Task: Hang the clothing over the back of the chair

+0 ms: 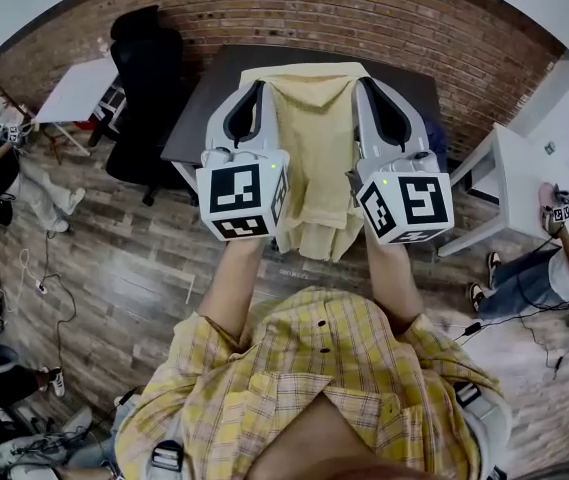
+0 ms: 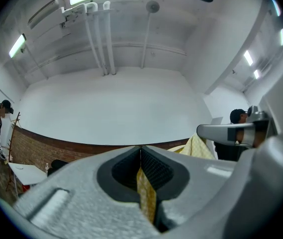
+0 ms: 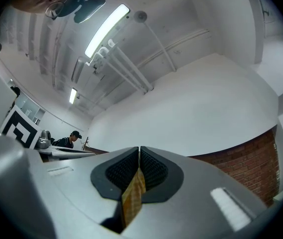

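I have left gripper [image 2: 141, 154] and right gripper [image 3: 139, 156] both clamped onto the yellow clothing [image 1: 316, 143], hanging between them, black chair [image 1: 149, 83] off left; I judge it light, soft, floppy, so top-edge corners seem the best hold.

Clothing [image 1: 316, 138]: was plain pale yellow.
Left tool [image 1: 260, 90]: was grey, cube black-and-white squares.
Right tool [image 1: 365, 86]: was grey too, black-and-white cube.
Surface [image 1: 204, 98]: was dark grey.
Chair [image 1: 149, 78]: was black.
Wall [image 1: 364, 18]: was red brick.
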Motion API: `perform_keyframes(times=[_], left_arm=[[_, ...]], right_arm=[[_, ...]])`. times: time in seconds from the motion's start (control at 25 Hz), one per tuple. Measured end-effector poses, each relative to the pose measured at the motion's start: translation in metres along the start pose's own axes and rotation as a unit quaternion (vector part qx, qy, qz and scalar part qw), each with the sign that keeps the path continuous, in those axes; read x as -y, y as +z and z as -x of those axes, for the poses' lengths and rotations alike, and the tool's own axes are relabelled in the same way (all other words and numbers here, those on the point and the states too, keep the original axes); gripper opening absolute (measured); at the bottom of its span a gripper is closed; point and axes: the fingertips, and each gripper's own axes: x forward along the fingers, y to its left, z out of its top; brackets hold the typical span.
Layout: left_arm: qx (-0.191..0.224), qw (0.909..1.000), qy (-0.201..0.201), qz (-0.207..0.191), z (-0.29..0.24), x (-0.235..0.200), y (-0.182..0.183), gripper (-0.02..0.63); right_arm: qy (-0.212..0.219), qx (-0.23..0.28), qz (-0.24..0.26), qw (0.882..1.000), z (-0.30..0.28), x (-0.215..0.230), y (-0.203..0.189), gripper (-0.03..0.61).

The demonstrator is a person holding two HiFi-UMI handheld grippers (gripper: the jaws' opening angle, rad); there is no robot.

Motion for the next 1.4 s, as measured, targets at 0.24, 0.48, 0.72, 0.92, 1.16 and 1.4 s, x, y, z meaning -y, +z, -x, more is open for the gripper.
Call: perform_keyframes(times=[0.24, 0.48, 0.72, 0.92, 1.16, 1.4], left_arm=[[-0.002, 0.9999, -0.013, 0.004, -0.024, -0.005, -0.005, 0.006], [-0.013, 0.9995, -0.025, 0.015, -0.055, -0.003, -0.017, 0.006], [-0.027, 0.9987, -0.034, 0.027, -0.081, -0.002, -0.032, 0.006], [-0.042, 0.9978, -0.041, 0.030, -0.100, 0.001, -0.046, 0.006], [-0.056, 0.9969, -0.040, 0.038, -0.113, 0.000, -0.063, 0.006], [-0.066, 0.9962, -0.039, 0.042, -0.125, 0.001, -0.079, 0.006]], right_arm=[[-0.021, -0.003, 0.004, 1.000, -0.017, 0.015, -0.006, 0.018], [-0.041, -0.015, 0.005, 0.999, -0.034, 0.040, -0.022, 0.018], [-0.061, -0.034, 0.003, 0.998, -0.050, 0.058, -0.042, 0.020], [-0.071, -0.050, -0.001, 0.996, -0.062, 0.071, -0.059, 0.020], [-0.078, -0.069, -0.003, 0.995, -0.071, 0.078, -0.079, 0.020], [-0.090, -0.083, -0.004, 0.992, -0.076, 0.088, -0.098, 0.020]])
